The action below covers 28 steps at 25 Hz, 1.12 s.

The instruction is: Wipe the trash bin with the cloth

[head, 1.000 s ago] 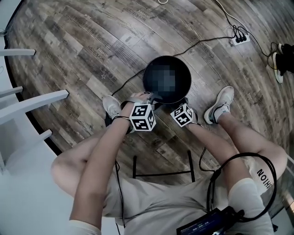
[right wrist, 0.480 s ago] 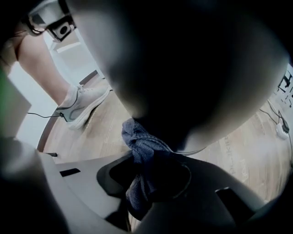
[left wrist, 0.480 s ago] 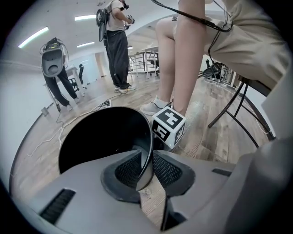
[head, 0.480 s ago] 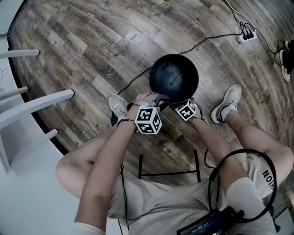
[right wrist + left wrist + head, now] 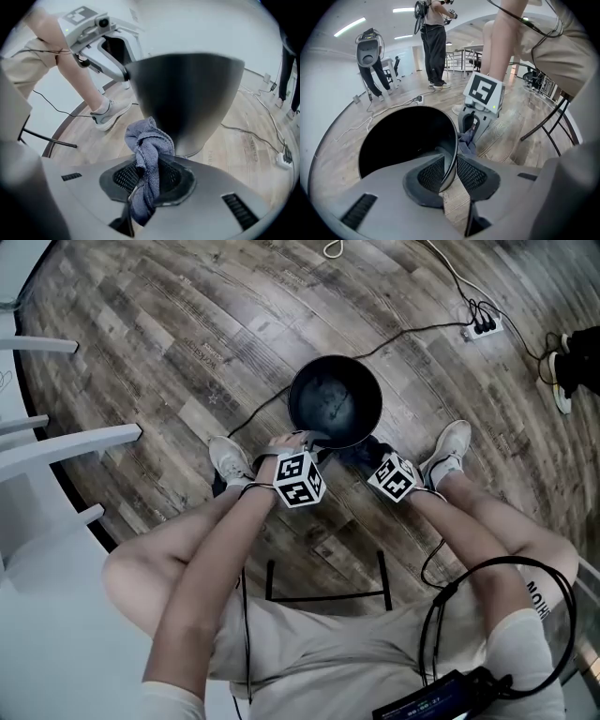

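Grey cloth (image 5: 149, 145) fills right gripper's (image 5: 147, 177) clenched jaws; down-tilted left gripper's (image 5: 449, 171) jaws, just opening, straddle the trash bin's (image 5: 405, 138) rim.

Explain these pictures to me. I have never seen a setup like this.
There is no robot here: a person holds a grasping tool in each hand. One picture comes from a camera on the person's head, looking down. The other two come from cameras riding on the tools. A black trash bin stands on the wooden floor, with a power strip nearby. The left tool has the bin's rim between its jaws, which have just been opening. The right tool is clamped on a grey-blue cloth.
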### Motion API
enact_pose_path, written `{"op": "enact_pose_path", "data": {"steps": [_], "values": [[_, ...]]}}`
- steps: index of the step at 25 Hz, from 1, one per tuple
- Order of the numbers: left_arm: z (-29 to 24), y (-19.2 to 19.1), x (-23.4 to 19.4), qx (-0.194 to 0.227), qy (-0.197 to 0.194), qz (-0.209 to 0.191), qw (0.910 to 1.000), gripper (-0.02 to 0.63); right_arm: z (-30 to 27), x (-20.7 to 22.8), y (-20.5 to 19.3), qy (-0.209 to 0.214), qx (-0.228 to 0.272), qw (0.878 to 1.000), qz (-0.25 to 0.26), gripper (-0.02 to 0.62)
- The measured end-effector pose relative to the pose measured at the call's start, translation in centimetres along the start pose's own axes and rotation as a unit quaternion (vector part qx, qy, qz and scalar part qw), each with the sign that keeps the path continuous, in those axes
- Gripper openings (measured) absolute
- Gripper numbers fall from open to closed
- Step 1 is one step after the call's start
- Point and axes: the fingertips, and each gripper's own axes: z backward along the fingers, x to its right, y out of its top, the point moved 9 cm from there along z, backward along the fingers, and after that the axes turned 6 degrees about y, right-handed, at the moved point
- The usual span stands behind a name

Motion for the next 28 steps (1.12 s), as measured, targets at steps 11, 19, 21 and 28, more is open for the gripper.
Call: {"op": "enact_pose_path", "data": {"steps": [11, 19, 21, 28], "values": [[-1.7, 3.0, 1.6, -0.035, 0.063, 0.150, 0.9860, 0.087, 8.3, -0.1, 2.1, -0.003, 0.053, 0.996, -0.078, 0.078], [-0.5, 2.6, 1.2, -0.025, 0.046, 0.087, 0.9948, 0.101, 11.7, -1.6, 3.4, -0.006, 0.086, 0.994, -0.068, 0.078], [-0.1, 1.5, 0.8, -0.045, 0.038, 0.030, 0.9978, 0.120, 11.8, -2.4, 4.0, -0.004, 0.094, 0.994, -0.059, 0.078], [0.3, -0.5, -0.8, -0.042, -0.028, 0.015, 0.9986, 0.124, 9.9, -4.5, 6.2, -0.006, 0.088, 0.996, 0.029, 0.078]]}}
